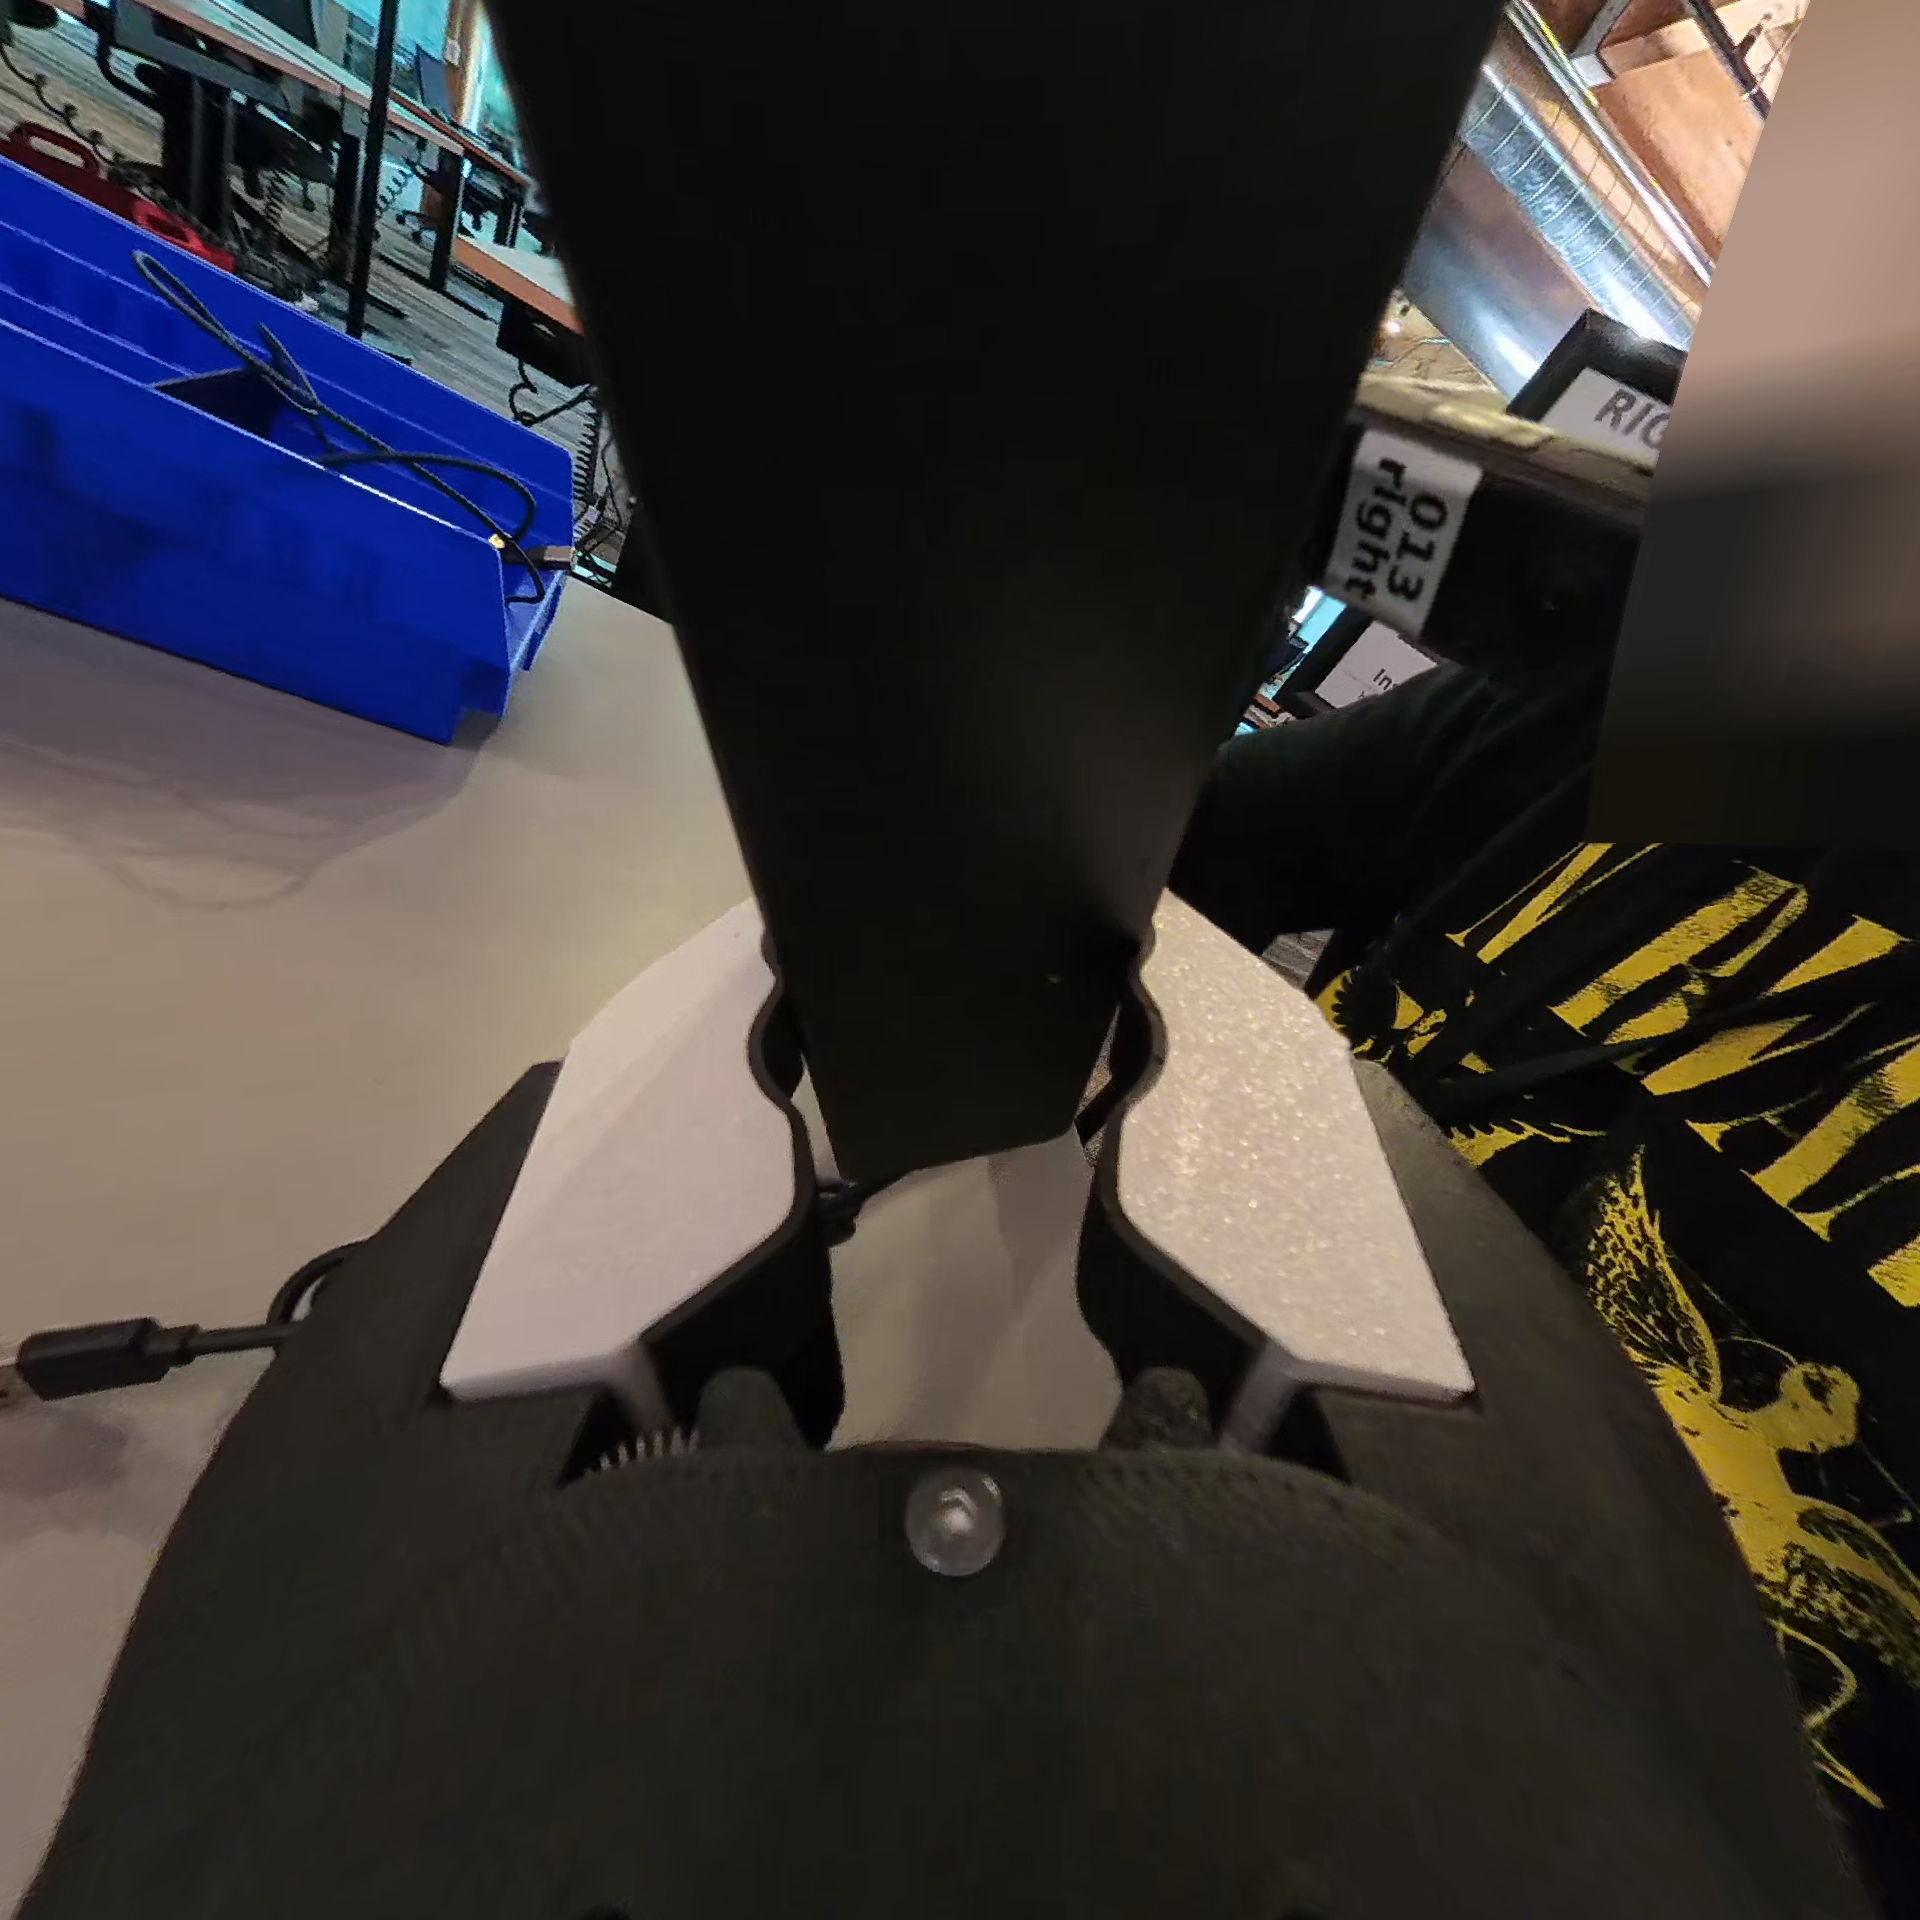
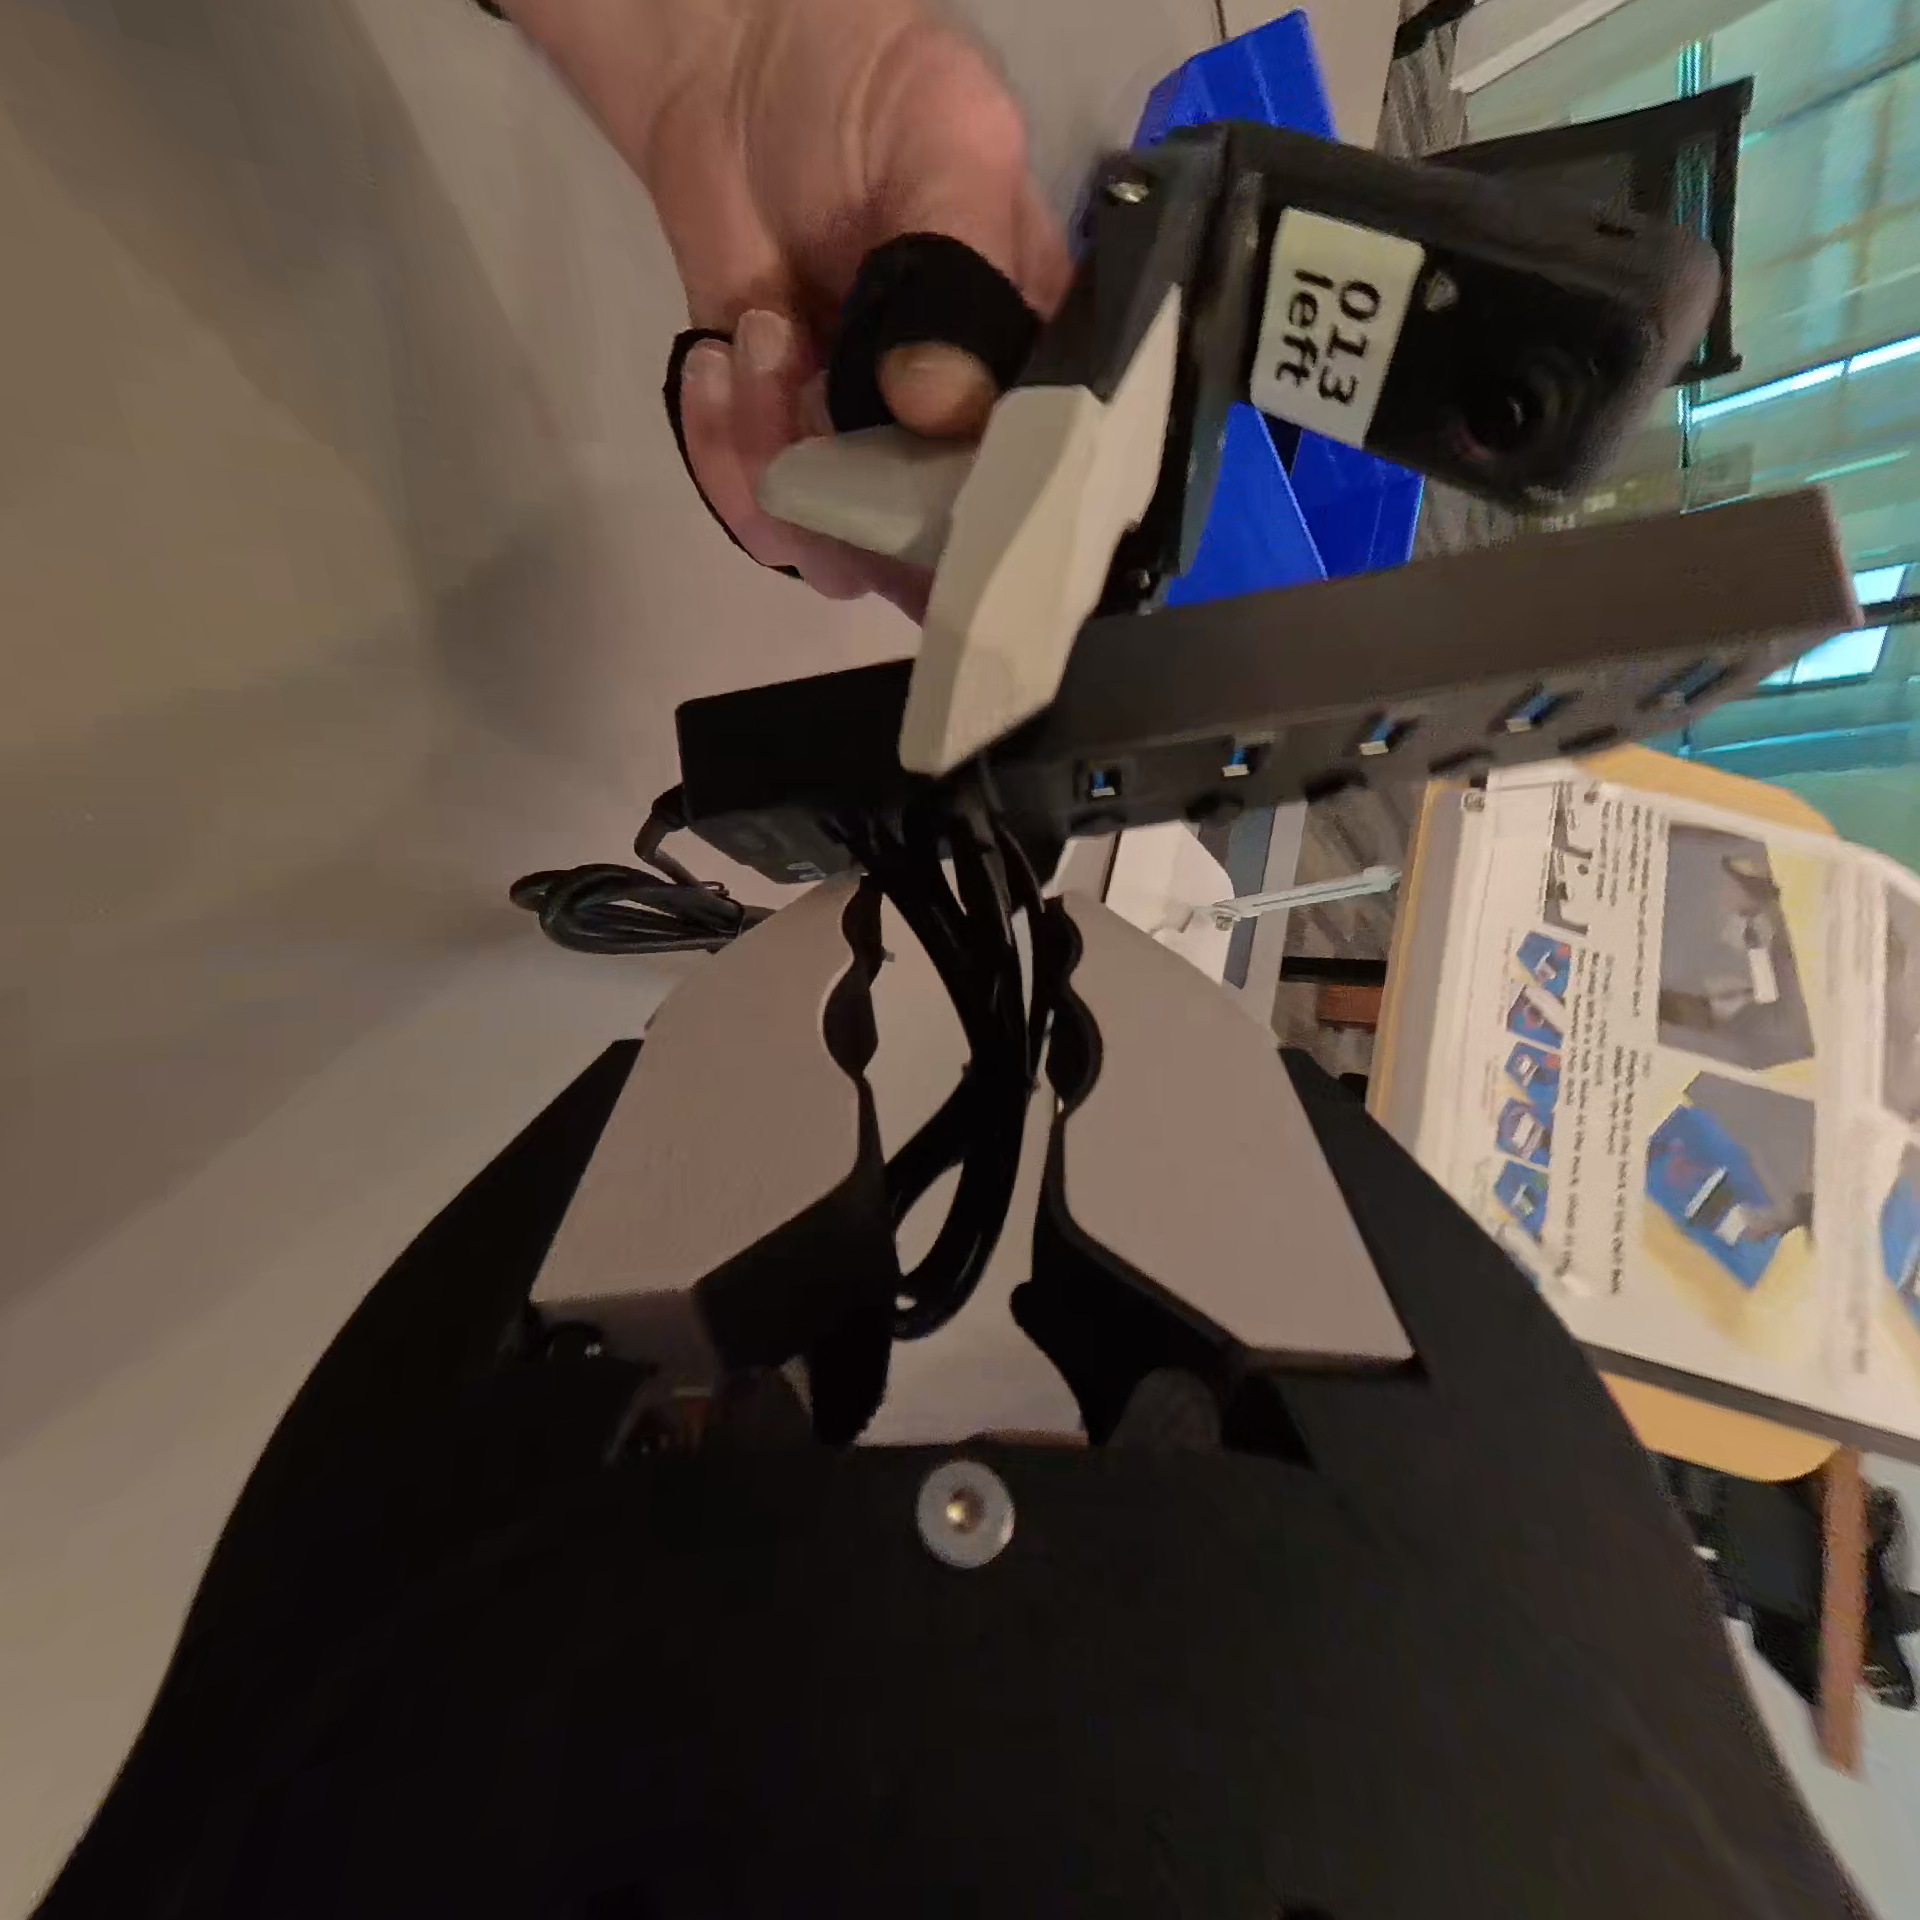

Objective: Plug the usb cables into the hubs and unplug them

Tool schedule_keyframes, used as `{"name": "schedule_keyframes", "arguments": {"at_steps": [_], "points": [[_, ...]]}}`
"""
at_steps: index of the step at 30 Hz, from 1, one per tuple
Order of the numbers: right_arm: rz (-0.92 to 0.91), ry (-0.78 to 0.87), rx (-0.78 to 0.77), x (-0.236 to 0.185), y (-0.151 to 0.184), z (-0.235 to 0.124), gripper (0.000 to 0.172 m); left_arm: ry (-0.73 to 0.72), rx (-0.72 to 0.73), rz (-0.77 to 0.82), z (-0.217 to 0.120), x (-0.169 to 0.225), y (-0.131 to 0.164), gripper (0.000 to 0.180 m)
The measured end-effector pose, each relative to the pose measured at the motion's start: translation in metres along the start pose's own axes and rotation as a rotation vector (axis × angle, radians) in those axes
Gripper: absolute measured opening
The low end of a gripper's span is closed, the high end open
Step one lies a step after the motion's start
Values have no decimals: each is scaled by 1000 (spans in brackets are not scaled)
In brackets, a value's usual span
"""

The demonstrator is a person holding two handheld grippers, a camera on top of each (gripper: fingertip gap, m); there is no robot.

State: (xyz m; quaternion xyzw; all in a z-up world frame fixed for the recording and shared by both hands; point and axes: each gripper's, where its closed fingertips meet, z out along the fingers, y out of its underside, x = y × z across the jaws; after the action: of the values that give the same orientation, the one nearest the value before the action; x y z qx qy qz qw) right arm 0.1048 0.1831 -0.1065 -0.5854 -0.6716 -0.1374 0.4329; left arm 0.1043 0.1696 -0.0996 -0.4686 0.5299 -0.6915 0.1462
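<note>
Black cables between right gripper fingers

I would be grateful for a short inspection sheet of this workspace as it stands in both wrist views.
Surface: pale table, mostly bare where visible.
Job's things: long dark USB hub held off the table, its row of blue ports facing the right wrist camera.
Clutter: blue bins at the far edge; illustrated instruction sheet on a wooden board.
Grippers: left gripper clamped on the hub's end; right gripper open around dangling cables, pads not clearly pressing.
Cables: black cable bundle hanging from the hub; loose USB plug on the table; one cable draped in a bin.
Surroundings: desks and ducting behind; a person's hand on the left gripper.
</note>
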Motion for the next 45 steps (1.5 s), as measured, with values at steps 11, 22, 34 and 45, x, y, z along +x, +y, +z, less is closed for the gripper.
{"name": "schedule_keyframes", "arguments": {"at_steps": [11,22,34,45], "points": [[-74,-25,-39,-14,-3,2,8,64,48,-42,-8,8,-12,76],[-35,78,-69,-7,-3,1,8,-81,-25,-11,12,-2,-3,67],[57,48,-67,-9,16,-35,8,-183,117,-63,-41,-14,-16,66],[528,316,-310,55,204,-130,8,-166,96,-23,-40,-12,-16,66]]}}
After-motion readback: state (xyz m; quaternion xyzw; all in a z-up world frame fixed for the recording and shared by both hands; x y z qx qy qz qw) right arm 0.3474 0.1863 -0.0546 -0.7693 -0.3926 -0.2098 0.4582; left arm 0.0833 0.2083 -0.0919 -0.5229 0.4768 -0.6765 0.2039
